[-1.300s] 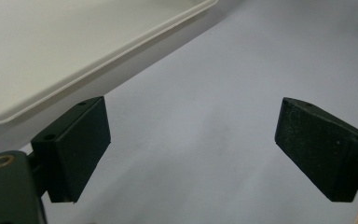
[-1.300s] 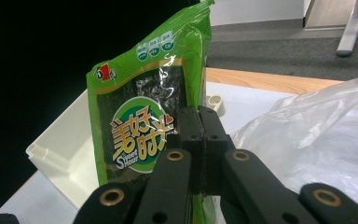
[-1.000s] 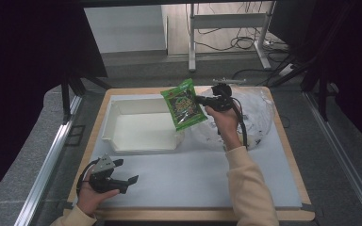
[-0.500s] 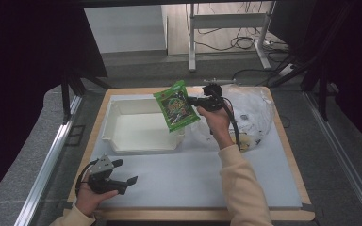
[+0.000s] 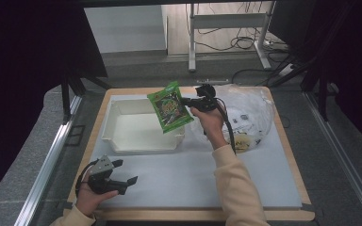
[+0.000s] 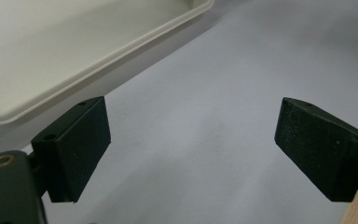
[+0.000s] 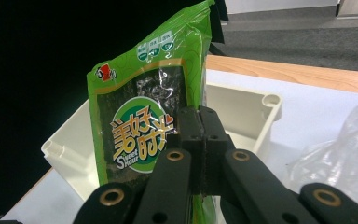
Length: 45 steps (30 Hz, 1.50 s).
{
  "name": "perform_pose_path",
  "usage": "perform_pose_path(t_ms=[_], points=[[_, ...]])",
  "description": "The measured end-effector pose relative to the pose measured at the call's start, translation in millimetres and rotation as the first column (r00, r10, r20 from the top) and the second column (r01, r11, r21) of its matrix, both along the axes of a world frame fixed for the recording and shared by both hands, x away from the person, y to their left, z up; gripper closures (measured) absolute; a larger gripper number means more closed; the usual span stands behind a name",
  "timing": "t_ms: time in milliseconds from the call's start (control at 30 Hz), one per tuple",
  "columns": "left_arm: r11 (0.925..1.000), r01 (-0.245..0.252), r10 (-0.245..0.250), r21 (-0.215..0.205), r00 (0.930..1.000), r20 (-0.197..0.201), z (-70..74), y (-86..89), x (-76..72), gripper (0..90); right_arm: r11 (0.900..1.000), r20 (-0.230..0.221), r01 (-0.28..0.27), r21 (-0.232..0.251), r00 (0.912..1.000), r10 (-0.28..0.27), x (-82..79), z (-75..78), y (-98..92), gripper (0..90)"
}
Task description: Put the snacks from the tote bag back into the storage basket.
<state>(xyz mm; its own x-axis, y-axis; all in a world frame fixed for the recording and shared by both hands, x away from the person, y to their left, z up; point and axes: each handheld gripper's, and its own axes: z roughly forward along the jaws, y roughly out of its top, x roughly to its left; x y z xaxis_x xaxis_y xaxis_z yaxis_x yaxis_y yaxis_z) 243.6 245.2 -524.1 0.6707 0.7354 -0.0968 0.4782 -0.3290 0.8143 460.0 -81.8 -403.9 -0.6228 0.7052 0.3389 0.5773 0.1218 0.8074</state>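
Two tools on the desk [image 5: 179, 188] right now. Near the front left corner, the left tool [image 5: 122, 179] rests low, jaws wide apart with nothing between them; its own view looks across bare desk to the white tray [image 6: 74, 56]. Toward the far edge, the right tool [image 5: 185, 101] is clamped on a glossy green snack packet [image 5: 169, 107], held tilted in the air above the tray's right end. Up close, the right gripper view reads "Sweet Hour" under orange Chinese characters [image 7: 140, 140]. Furthest right, a crumpled clear plastic bag [image 5: 245, 113] lies on the desk.
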Motion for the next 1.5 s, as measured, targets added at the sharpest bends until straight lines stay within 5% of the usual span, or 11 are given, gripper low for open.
perform_pose_path(t_ms=[1500], points=[[1.0000, 0.001, -0.001, -0.007, 1.0000, -0.005, 0.0, 0.6, 0.4, 10.5, 0.999, -0.039, -0.041, 0.029, 0.9983, 0.042, 4.5, -24.0, 54.6, 90.0]])
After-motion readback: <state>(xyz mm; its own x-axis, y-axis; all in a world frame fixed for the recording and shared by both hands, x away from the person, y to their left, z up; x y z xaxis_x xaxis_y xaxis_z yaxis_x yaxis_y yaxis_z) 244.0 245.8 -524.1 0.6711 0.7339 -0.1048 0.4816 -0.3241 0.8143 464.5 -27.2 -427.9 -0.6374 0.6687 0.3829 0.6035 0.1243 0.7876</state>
